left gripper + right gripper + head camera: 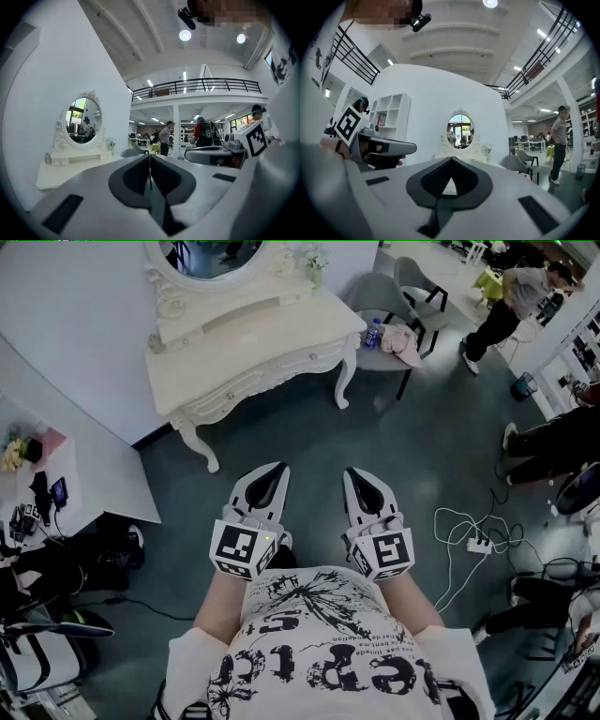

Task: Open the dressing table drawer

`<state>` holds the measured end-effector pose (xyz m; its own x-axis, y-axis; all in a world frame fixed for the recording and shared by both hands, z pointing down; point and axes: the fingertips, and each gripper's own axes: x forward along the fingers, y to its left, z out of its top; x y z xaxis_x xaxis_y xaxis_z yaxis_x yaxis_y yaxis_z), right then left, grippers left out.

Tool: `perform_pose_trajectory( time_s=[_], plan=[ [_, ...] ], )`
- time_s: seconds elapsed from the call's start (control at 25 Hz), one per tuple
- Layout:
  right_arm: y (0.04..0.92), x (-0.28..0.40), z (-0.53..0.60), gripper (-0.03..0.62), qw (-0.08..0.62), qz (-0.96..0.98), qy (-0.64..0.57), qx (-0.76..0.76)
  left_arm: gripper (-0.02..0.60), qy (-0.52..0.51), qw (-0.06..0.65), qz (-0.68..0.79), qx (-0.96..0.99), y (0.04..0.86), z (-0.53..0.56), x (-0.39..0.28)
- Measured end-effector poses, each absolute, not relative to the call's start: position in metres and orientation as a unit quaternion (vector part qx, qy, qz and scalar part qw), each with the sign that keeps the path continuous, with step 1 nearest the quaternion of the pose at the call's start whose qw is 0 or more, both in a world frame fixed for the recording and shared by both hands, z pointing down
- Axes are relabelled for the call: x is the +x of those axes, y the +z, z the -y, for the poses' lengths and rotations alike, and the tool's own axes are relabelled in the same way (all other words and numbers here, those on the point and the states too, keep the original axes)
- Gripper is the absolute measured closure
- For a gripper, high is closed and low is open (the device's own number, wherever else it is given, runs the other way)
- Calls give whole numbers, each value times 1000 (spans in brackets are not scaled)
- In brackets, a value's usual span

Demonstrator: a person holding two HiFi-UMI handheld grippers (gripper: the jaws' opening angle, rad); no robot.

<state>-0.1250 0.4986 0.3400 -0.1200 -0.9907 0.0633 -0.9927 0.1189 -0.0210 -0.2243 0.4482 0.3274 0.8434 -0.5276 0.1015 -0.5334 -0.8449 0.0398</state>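
White drawer (272,371) lies well ahead, slightly leftward, front running crosswise; my left hand-held gripper (275,472) sits nearer than my right hand-held gripper (354,476), both pressed together, holding nothing

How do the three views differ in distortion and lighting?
Head view: dim, flat light, mild bowing, dressing table sharp. Left gripper view: strong fisheye, black corners, ceiling lamp flares. Right gripper view: same fisheye, mirror sharp at centre.

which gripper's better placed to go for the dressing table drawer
Right, marginally: right gripper points straight at the dressing table, left gripper sees it off to its side. Both jaws shut, both well short.
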Motion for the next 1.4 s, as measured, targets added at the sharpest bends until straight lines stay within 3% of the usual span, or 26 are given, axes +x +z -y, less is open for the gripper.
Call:
perform_pose_trajectory(
  time_s=[0.6,1.4],
  plan=[
    [363,-123,-461,577,18,735,60,675,561,52,53,249,966,347,-410,-219],
    [391,-110,-285,576,37,717,79,692,561,66,83,256,961,380,-228,-233]
  ],
)
